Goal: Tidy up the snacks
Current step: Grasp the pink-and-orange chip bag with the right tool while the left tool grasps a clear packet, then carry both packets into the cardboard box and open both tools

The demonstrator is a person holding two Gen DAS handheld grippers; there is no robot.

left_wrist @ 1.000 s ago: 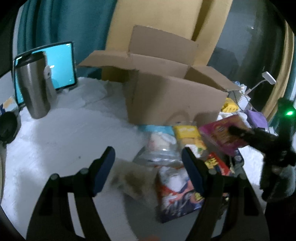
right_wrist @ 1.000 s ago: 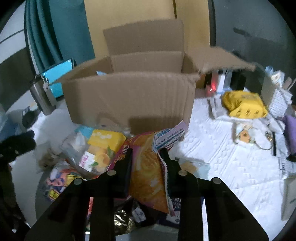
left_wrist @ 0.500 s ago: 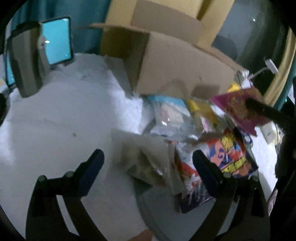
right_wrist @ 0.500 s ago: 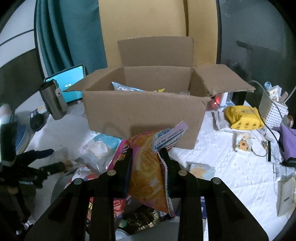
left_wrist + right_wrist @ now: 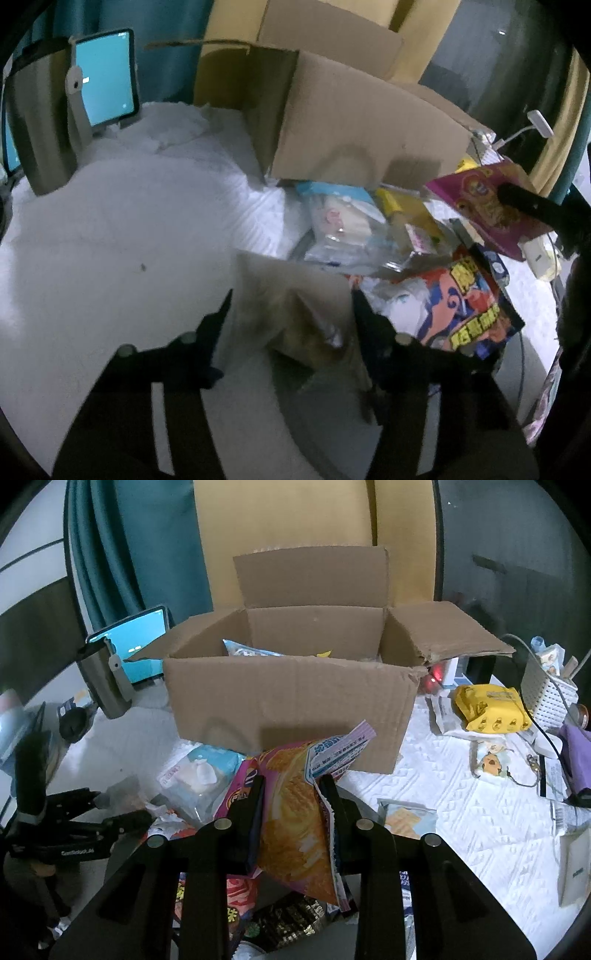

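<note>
My right gripper is shut on a pink and orange snack bag, held up in front of the open cardboard box. In the left wrist view that bag hangs at the right, beside the box. My left gripper points down at the snack pile; its jaws are closing on a clear packet of brown snacks that fills the gap and buckles between the fingers. The right wrist view shows the left gripper low at the left. Some packets lie inside the box.
More snacks lie before the box: a clear bag with a blue top, a yellow packet and a colourful cartoon packet. A steel tumbler and a lit tablet stand at the left. A yellow pouch and a white basket sit on the right.
My left gripper dropped toward the pile, opened wide, then narrowed around the clear packet. The right gripper drew back slightly from the box early on, still holding the pink bag.
</note>
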